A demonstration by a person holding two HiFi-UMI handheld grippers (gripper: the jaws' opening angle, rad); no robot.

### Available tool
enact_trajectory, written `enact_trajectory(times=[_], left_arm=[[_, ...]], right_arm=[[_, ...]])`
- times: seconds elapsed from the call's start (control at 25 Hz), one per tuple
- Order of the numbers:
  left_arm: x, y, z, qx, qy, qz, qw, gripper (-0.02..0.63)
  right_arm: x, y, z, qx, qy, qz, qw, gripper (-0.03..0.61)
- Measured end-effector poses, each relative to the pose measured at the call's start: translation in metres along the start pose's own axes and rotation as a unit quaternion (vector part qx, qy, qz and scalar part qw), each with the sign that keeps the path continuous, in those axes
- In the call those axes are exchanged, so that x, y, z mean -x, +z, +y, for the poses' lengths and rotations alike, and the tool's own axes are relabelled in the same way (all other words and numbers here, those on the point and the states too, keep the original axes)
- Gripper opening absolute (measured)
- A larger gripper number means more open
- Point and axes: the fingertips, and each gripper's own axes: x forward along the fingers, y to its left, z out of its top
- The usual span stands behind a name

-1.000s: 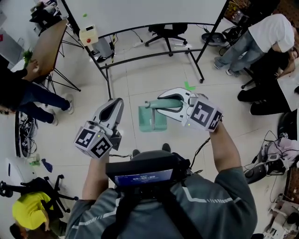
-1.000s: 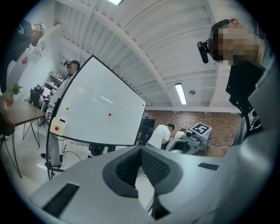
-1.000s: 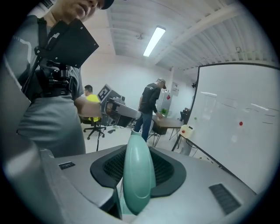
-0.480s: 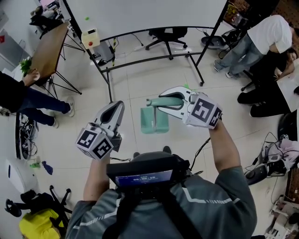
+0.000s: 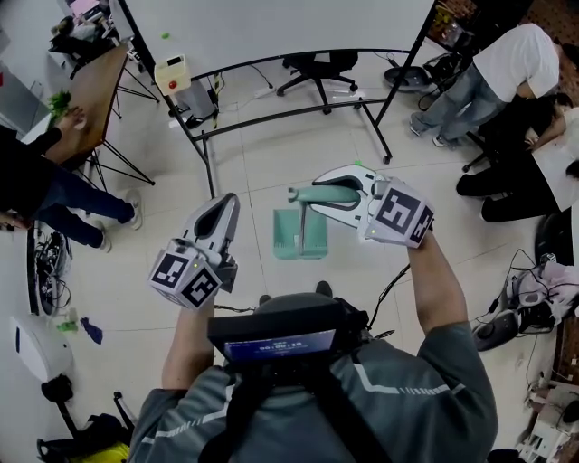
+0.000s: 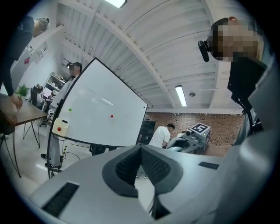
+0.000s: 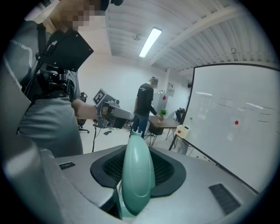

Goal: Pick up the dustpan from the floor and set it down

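The right tool [image 5: 318,195] is clenching on the green dustpan [image 5: 298,235], gripping it by the handle [image 7: 137,175]. In the right gripper view the rounded end of that handle is sitting squarely between the two dark pads, with both jaws pressing against its sides. The handle is running out of the jaws toward the left. From its far end the pan is hanging downward, below and just to the left of the tool's tips, with its open tray facing up toward the head camera. The dustpan is being held up off the tiled floor [image 5: 271,163], in front of the person's body and slightly to the right of centre, at about waist height.

The left tool [image 5: 222,206] is holding nothing. In the left gripper view its jaws are closed, the pads meeting at their tips with no object between them. It is hovering to the left of the dustpan, apart from it and not touching it, and pointing away from the person.

Farther off, a large whiteboard [image 5: 271,23] on a black frame is standing across the far side of the scene. A black office chair [image 5: 317,68] is sitting beyond the frame's curved floor bar. Other people are standing and sitting at the left and right edges.
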Motion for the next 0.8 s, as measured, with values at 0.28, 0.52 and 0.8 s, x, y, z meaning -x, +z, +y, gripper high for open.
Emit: enact_trajectory(times=[0.28, 0.52, 0.8], left_arm=[[0.013, -0.002, 0.035, 0.015, -0.016, 0.006, 0.9997, 0.029], [-0.012, -0.002, 0.07, 0.021, -0.012, 0.015, 0.9996, 0.029], [-0.093, 0.0, 0.101, 0.012, 0.039, 0.008, 0.9991, 0.029]], right_arm=[[-0.034, 0.004, -0.013, -0.008, -0.011, 0.009, 1.0, 0.158], [-0.057, -0.008, -0.065, -0.02, -0.017, 0.003, 1.0, 0.158], [-0.067, -0.04, -0.144, -0.004, 0.005, -0.008, 1.0, 0.156]])
